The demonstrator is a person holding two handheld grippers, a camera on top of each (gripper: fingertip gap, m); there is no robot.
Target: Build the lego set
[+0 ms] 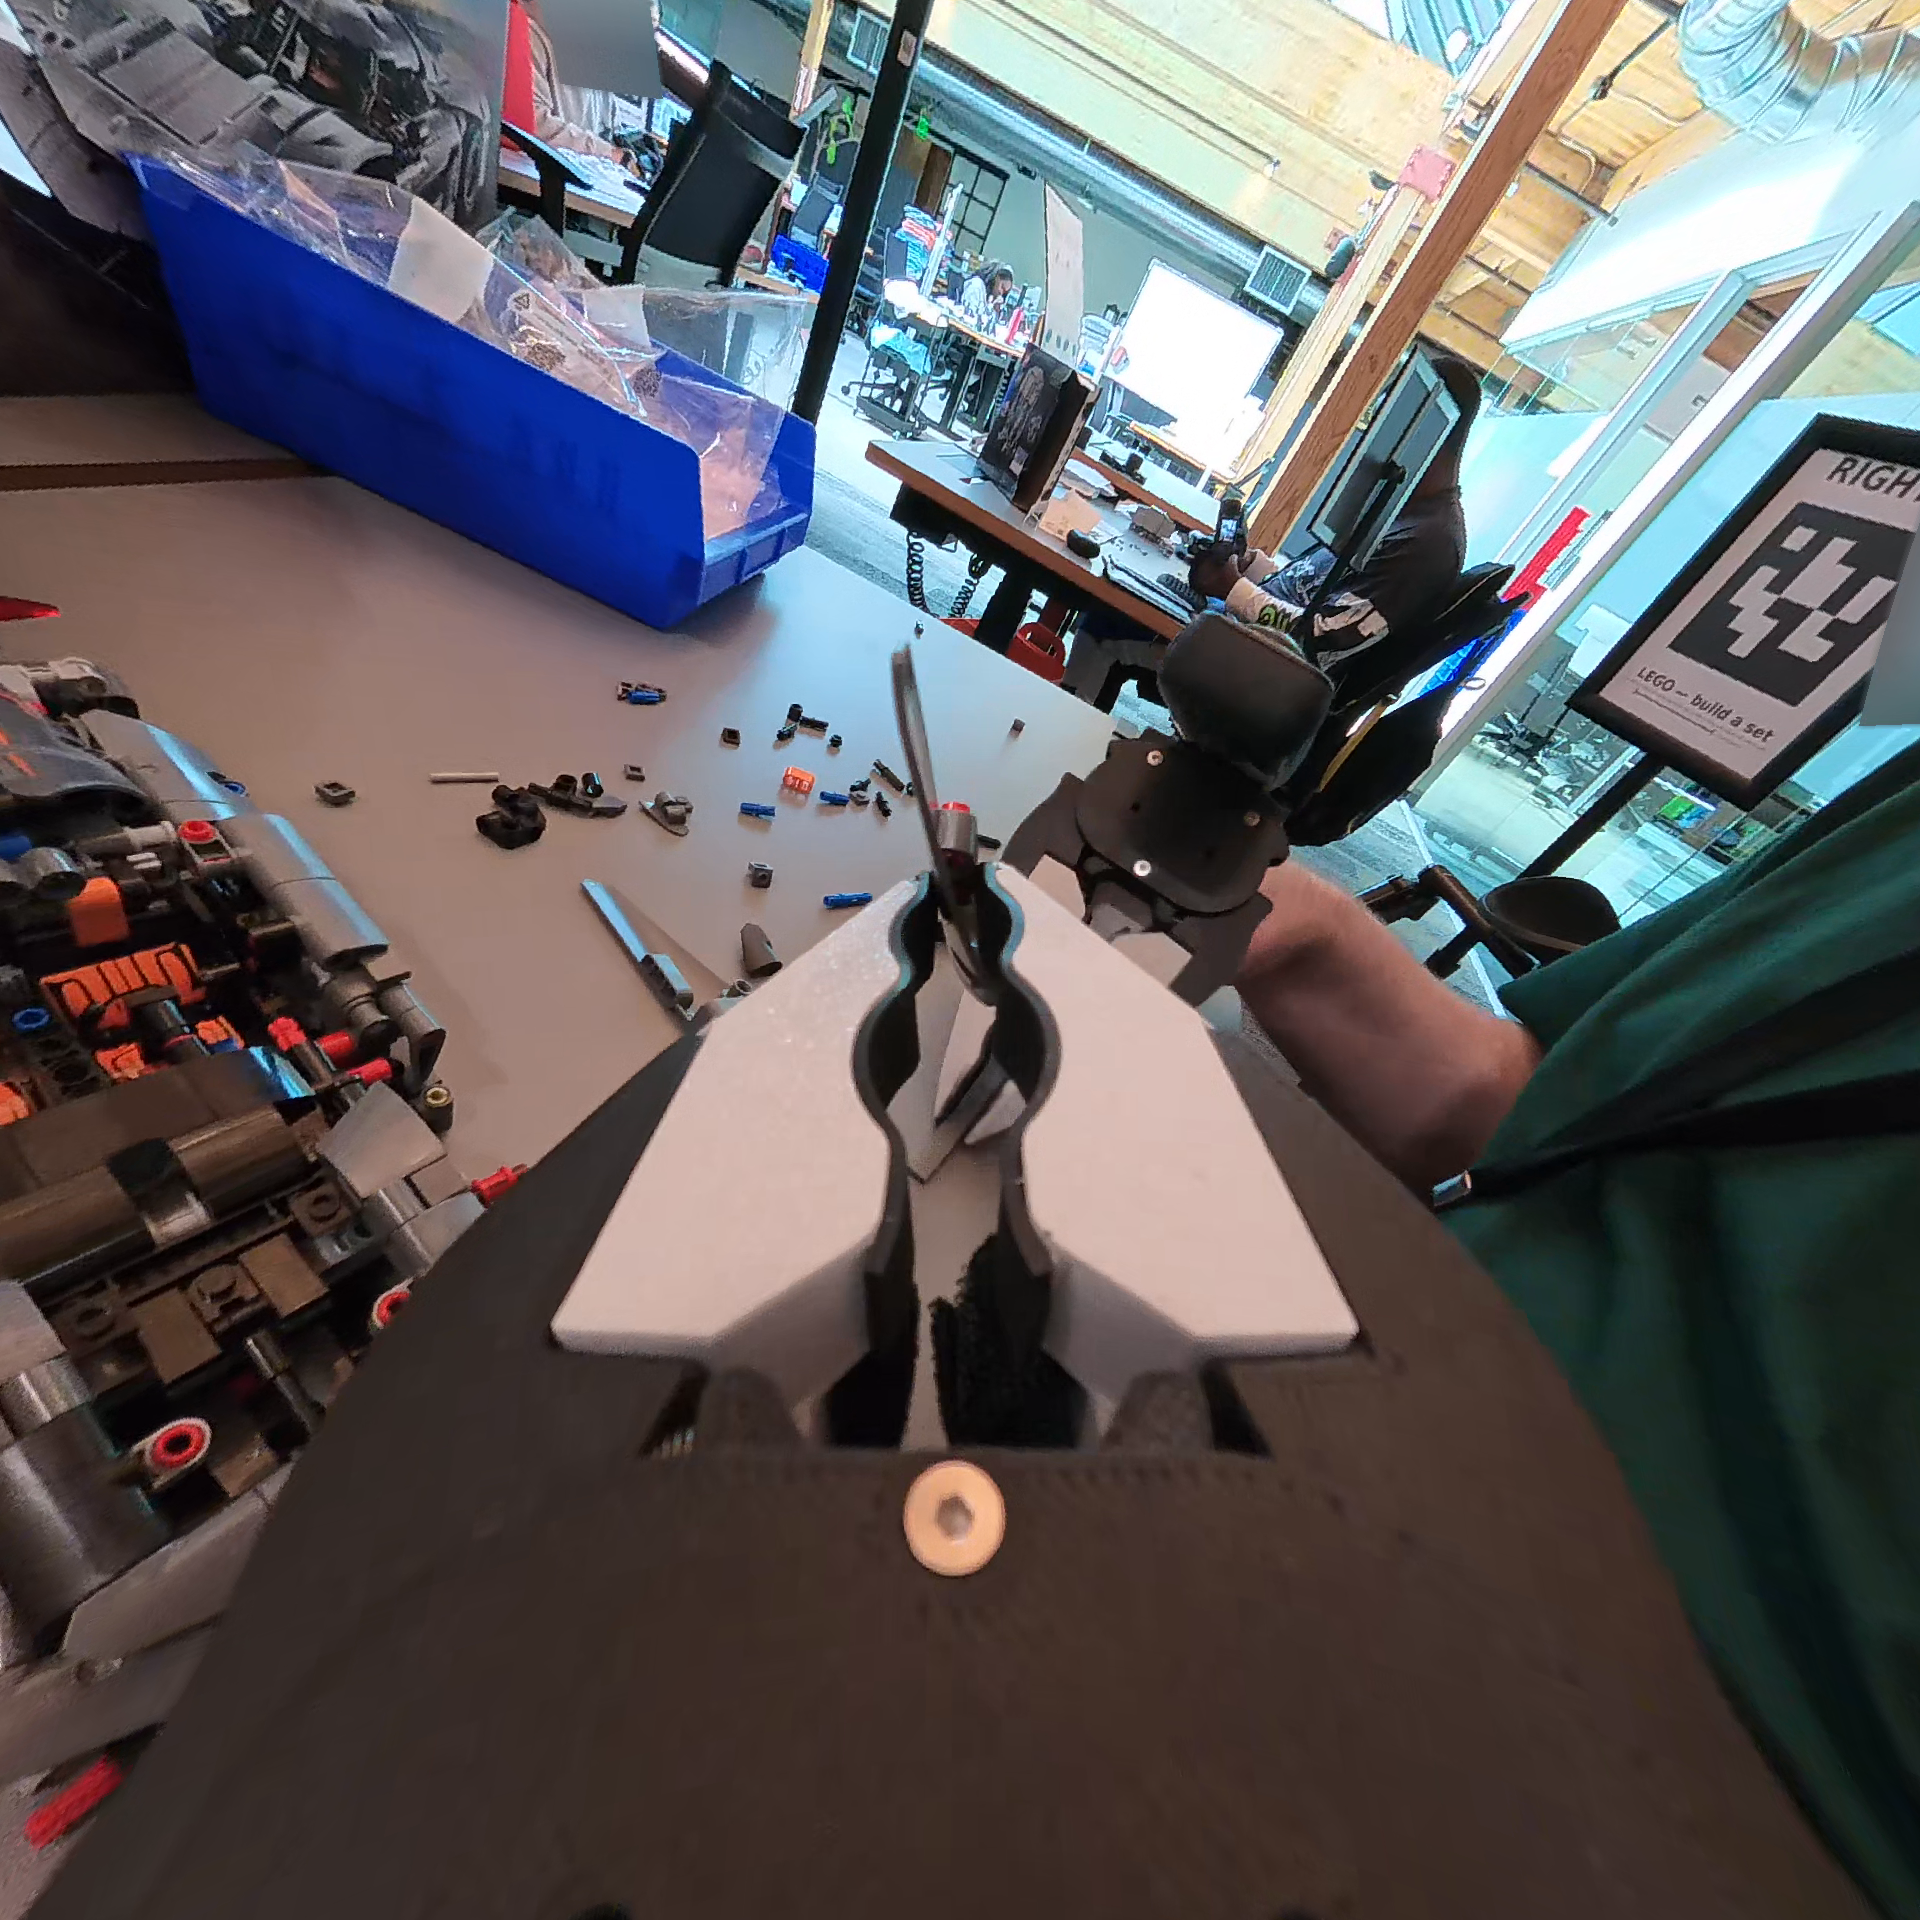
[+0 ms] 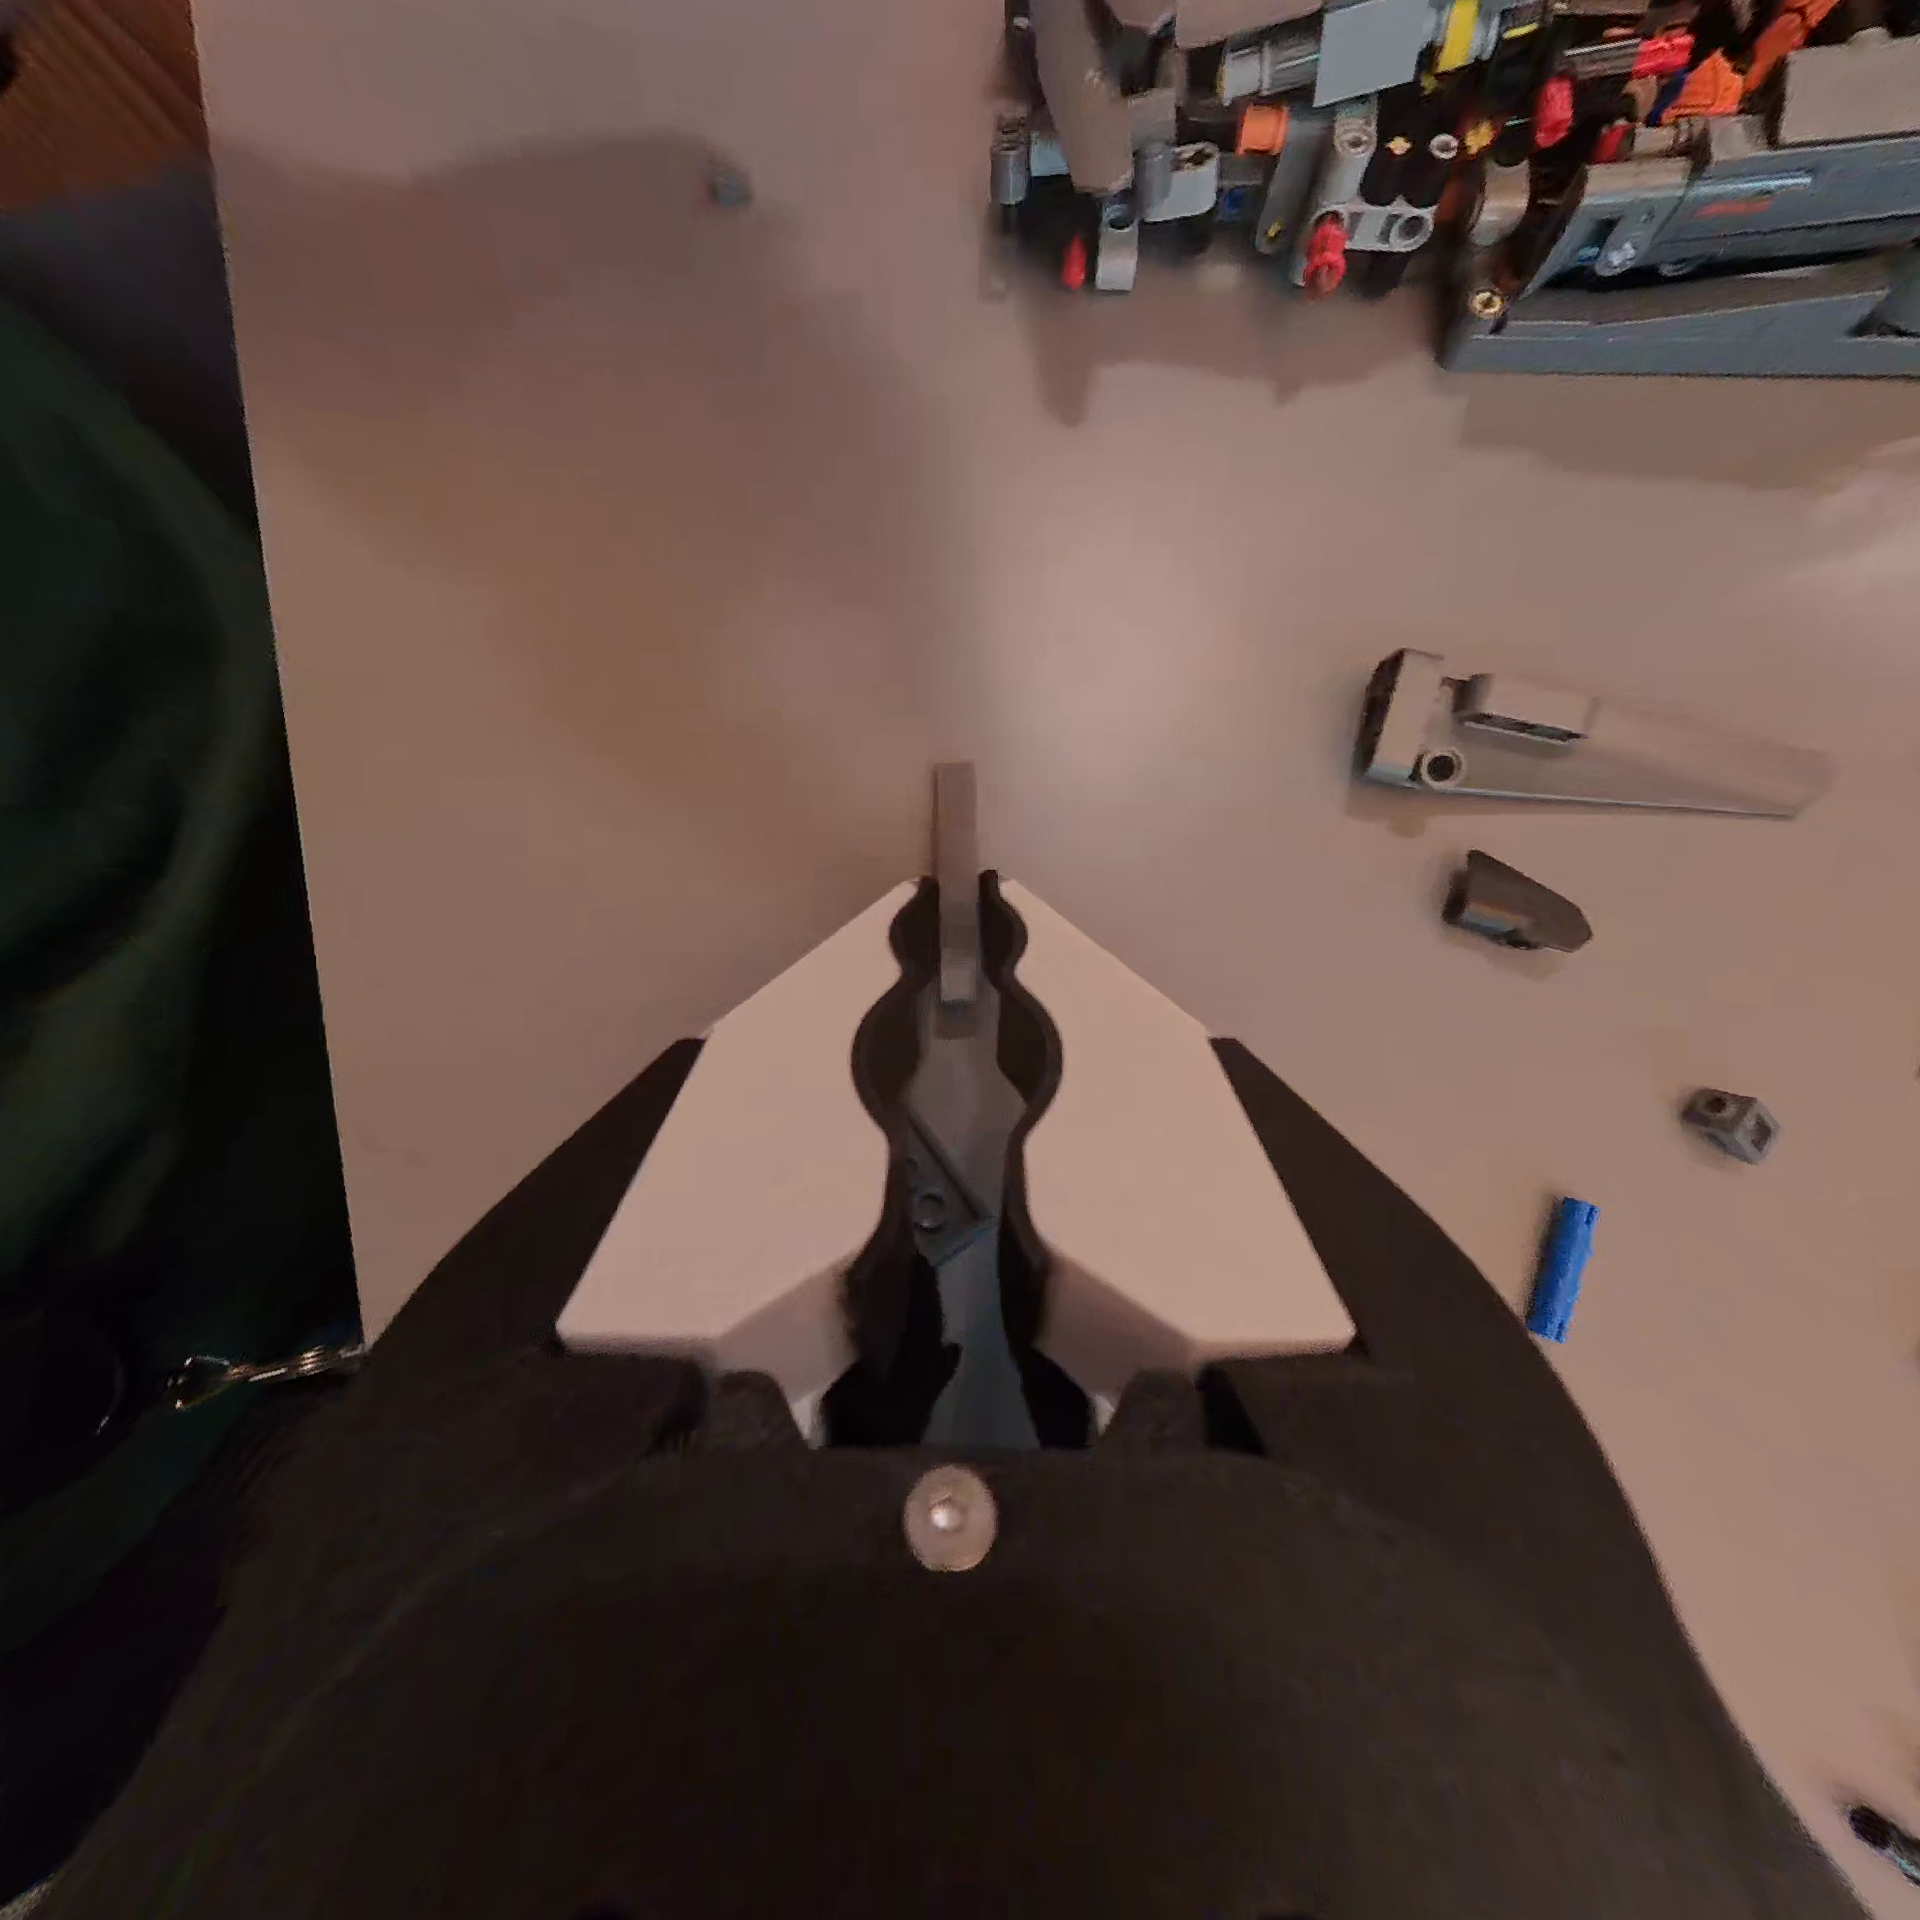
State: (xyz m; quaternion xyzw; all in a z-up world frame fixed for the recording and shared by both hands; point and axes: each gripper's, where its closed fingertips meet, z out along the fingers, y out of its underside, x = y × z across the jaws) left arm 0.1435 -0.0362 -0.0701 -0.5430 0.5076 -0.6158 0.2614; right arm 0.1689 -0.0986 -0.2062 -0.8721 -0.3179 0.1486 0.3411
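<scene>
A broad bare stretch of the grey table lies open ahead of the right gripper. To its right, loose pieces block the way: a long grey panel, a dark wedge piece, a small grey connector and a blue pin. The part-built lego model fills the far right corner. In the left wrist view, a blue bin walls off the table's far side.

the left tool is held up in the air, tipped to one side. its two fingers are pressed close together, with a thin piece pinched at the tips. the right tool is just past it on the right, and a bare forearm runs back from it. up close, the right tool points down, squeezed tight on a flat piece.
</scene>
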